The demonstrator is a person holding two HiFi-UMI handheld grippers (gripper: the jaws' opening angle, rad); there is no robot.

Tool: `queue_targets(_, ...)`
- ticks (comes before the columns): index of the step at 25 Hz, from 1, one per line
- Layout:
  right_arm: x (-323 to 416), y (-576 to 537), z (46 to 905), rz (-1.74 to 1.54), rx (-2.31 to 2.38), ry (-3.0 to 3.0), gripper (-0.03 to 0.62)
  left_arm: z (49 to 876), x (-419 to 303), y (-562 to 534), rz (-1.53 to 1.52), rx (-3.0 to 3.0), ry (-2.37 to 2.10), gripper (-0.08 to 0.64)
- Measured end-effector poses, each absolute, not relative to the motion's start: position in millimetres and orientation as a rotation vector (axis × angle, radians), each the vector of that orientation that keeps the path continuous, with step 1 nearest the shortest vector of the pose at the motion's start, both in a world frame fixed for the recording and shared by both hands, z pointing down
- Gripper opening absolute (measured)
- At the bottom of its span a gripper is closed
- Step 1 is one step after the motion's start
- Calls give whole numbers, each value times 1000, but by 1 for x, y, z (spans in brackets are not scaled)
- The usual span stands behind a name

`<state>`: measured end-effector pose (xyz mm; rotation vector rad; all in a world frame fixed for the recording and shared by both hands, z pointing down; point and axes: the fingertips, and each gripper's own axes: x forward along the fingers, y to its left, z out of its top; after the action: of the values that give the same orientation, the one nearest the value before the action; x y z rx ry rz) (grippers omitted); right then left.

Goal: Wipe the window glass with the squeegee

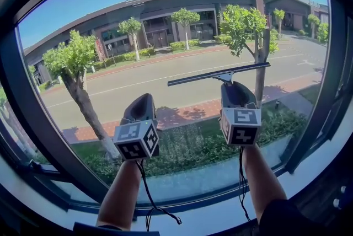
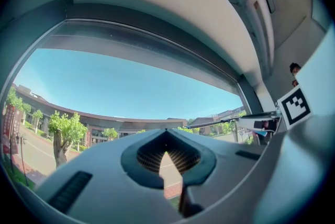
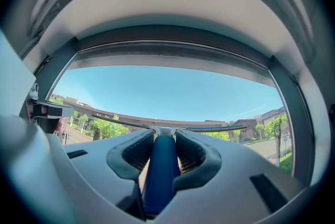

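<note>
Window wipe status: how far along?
Done: squeegee picked up, right gripper shut on its blue handle. In hand: blade held roughly level at the window glass, mid-height, right of centre; contact can't be judged. Remaining: the wiping itself, since no wiped band shows. Left gripper shut, empty.

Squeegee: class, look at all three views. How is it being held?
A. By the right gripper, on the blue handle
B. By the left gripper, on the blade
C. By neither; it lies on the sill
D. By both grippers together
A: in the right gripper view, the right gripper has its jaws closed on the blue handle of the squeegee, while the left gripper has nothing between its jaws.
</note>
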<state>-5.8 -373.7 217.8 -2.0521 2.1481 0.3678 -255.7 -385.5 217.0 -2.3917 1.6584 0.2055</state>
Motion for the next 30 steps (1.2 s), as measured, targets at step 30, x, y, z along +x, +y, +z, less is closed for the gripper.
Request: queue_targets(30, 10, -374, 319, 252, -2101, 2186, 132, 282, -240, -395, 113, -2429, 1710, 2)
